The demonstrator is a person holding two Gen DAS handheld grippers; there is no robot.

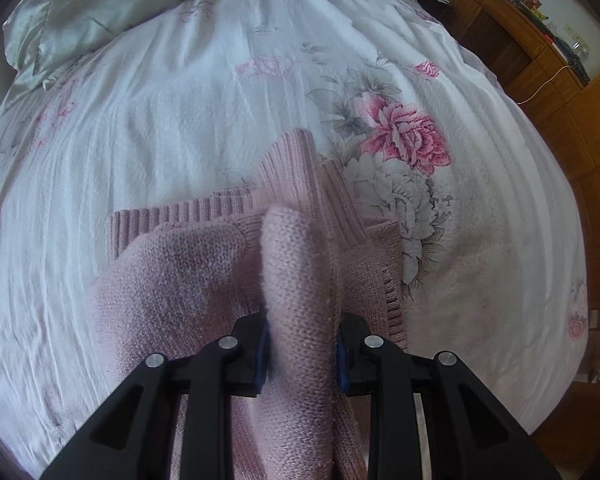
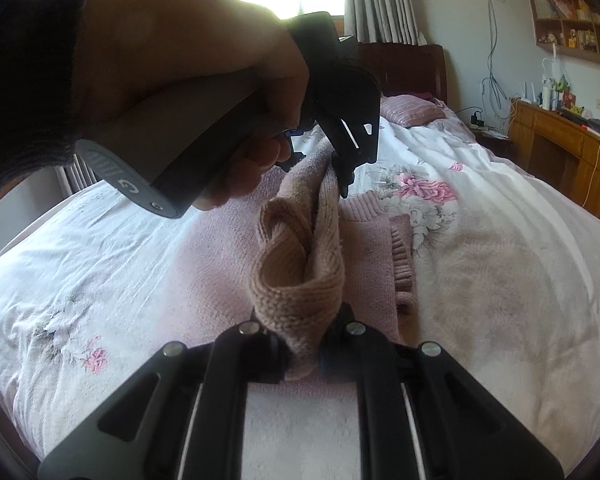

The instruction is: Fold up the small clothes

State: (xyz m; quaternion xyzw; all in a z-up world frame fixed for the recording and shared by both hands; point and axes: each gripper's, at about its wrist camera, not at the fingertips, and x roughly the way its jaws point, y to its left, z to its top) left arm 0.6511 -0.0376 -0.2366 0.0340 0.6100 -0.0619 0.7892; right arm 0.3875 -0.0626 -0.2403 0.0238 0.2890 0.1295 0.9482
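Observation:
A pink knitted sweater (image 1: 188, 264) lies partly folded on the bed, its ribbed hem and cuffs toward the far side. My left gripper (image 1: 302, 354) is shut on a thick fold of that sweater, which bulges up between its blue pads. In the right wrist view the sweater (image 2: 372, 248) rests on the quilt, and a lifted band of knit stretches from my right gripper (image 2: 302, 354) up to the left gripper (image 2: 332, 168). My right gripper is shut on the band's near end. A person's hand (image 2: 172, 92) holds the left gripper's handle above the sweater.
The bed carries a white quilt with pink flowers (image 1: 404, 136). A silvery pillow (image 1: 80, 12) lies at its far left and a pink pillow (image 2: 412, 110) at the headboard. A wooden desk (image 2: 560, 148) with clutter stands to the right of the bed.

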